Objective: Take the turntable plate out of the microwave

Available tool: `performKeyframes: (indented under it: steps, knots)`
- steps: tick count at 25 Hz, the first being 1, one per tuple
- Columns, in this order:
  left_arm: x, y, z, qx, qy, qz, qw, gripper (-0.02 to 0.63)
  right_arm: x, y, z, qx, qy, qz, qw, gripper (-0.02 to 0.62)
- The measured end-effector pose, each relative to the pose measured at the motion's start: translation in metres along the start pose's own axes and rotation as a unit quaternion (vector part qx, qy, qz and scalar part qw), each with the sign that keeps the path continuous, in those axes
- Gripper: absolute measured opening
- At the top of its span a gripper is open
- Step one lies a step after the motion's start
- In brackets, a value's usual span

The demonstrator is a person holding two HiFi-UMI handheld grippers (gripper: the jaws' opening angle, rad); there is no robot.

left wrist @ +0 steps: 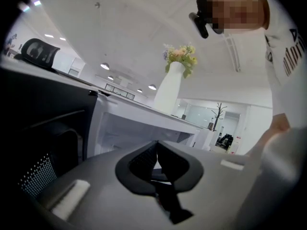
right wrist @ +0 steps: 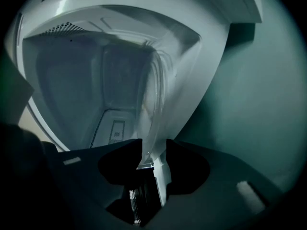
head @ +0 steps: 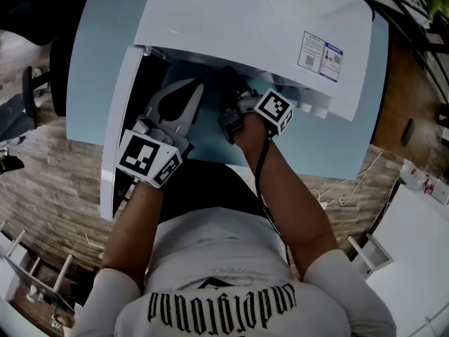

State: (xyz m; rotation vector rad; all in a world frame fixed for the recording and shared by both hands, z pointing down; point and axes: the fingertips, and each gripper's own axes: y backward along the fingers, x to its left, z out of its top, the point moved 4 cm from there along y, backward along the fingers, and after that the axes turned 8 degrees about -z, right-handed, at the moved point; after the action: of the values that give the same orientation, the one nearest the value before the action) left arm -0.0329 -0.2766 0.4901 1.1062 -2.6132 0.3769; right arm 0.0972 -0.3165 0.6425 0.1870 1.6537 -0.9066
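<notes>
Evidently the right tool (right wrist: 154, 163) stands spread around the rim of the clear round glass turntable plate (right wrist: 154, 97); a shallow bite on slick glass could let it slip. Meanwhile the left tool (left wrist: 156, 158) is clenched, empty.

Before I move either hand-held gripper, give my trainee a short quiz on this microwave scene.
1. True or false: the left hand-held gripper is shut.
2. What stands between the jaws of the right hand-held gripper?
3. The door of the white microwave is: A open, B shut, C removed.
Key: 1 true; 2 the rim of the clear round glass turntable plate; 3 A.
</notes>
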Motion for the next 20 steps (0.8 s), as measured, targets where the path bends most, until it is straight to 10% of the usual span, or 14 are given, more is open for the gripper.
performKeyframes:
  steps: [11, 20]
  knots:
    - [-0.001, -0.002, -0.01, 0.004, 0.021, -0.01, 0.9997, 0.052, -0.005, -0.003, 0.001, -0.016, -0.029, -0.028, 0.999, 0.122]
    - [0.004, -0.005, -0.046, -0.001, 0.118, 0.002, 0.993, 0.052, -0.004, 0.009, 0.001, -0.015, -0.003, -0.014, 1.0, 0.049]
